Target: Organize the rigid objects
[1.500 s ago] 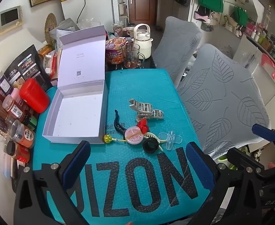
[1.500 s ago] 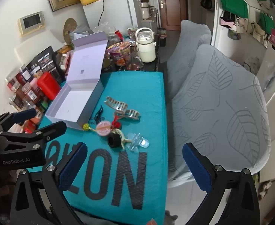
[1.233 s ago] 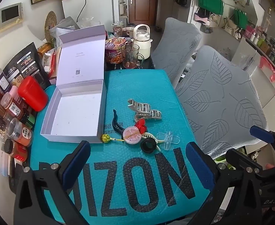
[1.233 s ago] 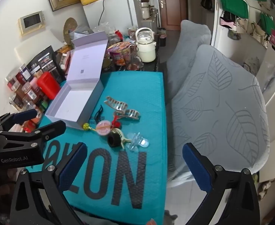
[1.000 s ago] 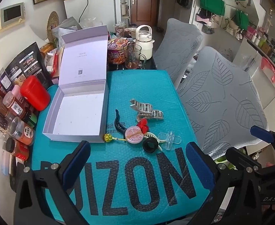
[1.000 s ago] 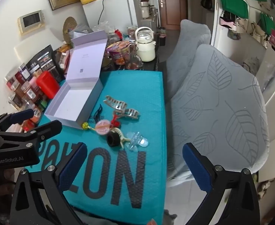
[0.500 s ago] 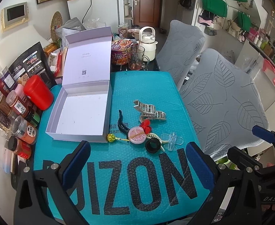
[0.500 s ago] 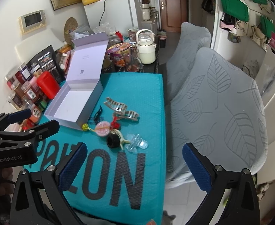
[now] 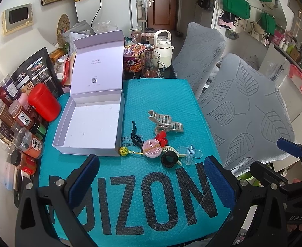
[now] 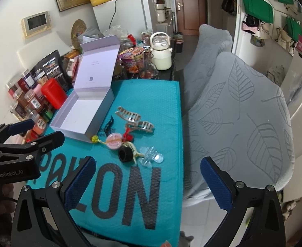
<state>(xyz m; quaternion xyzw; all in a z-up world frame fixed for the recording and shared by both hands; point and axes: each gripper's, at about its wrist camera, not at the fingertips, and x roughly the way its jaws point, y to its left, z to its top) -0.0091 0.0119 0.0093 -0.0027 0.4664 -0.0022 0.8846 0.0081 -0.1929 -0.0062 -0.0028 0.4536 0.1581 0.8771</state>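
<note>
An open white box point(image 9: 93, 127) point(image 10: 81, 111) with its lid raised sits on the left of the teal mat point(image 9: 161, 94). Right of it lies a cluster of small items: a beige claw clip point(image 9: 166, 121) point(image 10: 135, 118), a black clip point(image 9: 135, 136), a pink round tin point(image 9: 152, 150) point(image 10: 114, 140), a red bow point(image 9: 161, 138), a yellow lollipop point(image 9: 123, 150), a black ring point(image 9: 168, 160) point(image 10: 125, 154) and a clear clip point(image 9: 190, 153) point(image 10: 151, 156). My left gripper point(image 9: 148, 183) hangs open above the mat's near edge. My right gripper point(image 10: 146, 183) is open too, nearer the mat's right edge. Both hold nothing.
Spice jars point(image 9: 23, 131) and a red canister point(image 9: 44, 105) line the left wall. A noodle cup point(image 9: 133, 60), glass mug point(image 9: 151, 64) and white kettle point(image 9: 163, 50) stand behind the mat. Two grey chairs point(image 9: 243, 107) flank the right side.
Both cameras have drifted slightly back and up, so the box and clips sit a little farther off. No object on the mat has moved.
</note>
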